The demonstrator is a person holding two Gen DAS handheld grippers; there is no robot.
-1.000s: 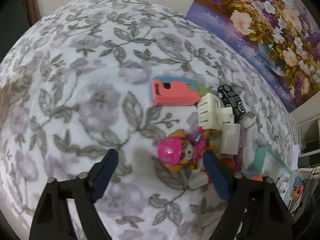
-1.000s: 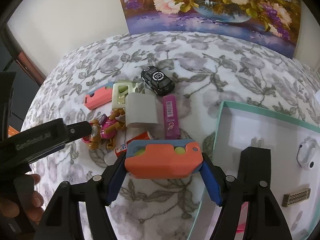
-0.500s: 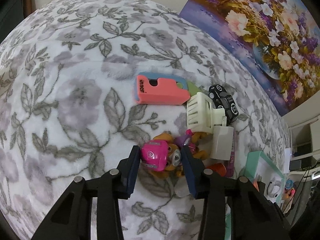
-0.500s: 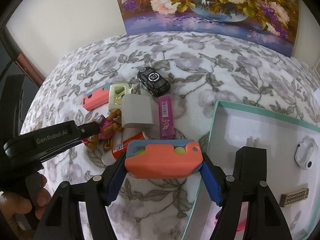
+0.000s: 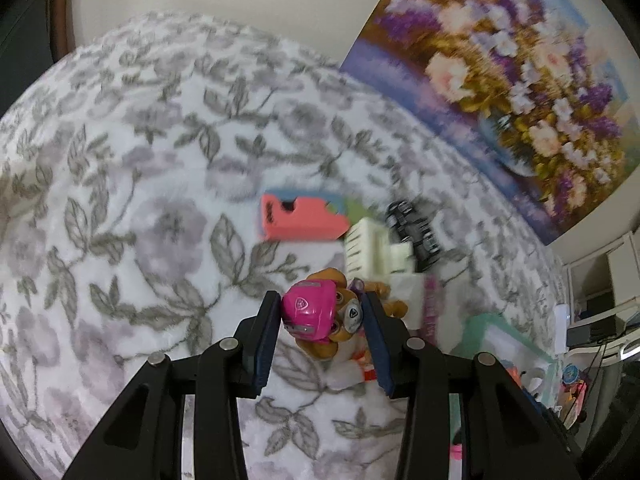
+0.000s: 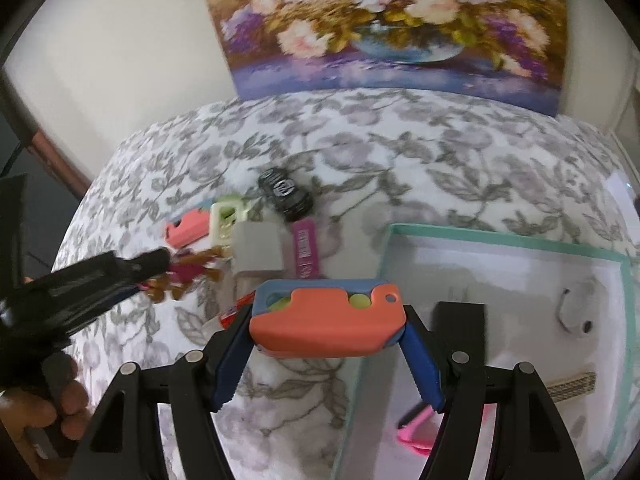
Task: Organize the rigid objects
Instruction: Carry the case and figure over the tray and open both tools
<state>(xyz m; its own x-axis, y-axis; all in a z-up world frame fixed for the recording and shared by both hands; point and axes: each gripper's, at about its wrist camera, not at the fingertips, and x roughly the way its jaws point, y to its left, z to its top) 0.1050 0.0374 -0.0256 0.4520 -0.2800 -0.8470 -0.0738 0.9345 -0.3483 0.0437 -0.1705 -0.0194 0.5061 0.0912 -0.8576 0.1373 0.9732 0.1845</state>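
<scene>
While the left gripper (image 5: 322, 314) is clamped on a glossy pink-helmeted puppy figure (image 5: 316, 314), the right gripper (image 6: 326, 330) is clamped on a smooth orange-and-blue case (image 6: 324, 320). Only the right view shows the teal-rimmed tray (image 6: 500, 238) just right of its fingers.

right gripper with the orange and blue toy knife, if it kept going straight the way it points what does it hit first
Most likely the pink rectangular lighter and grey box on the floral blanket, which lie just past the right gripper and its orange and blue plastic toy knife. Depth is hard to judge here.
</scene>
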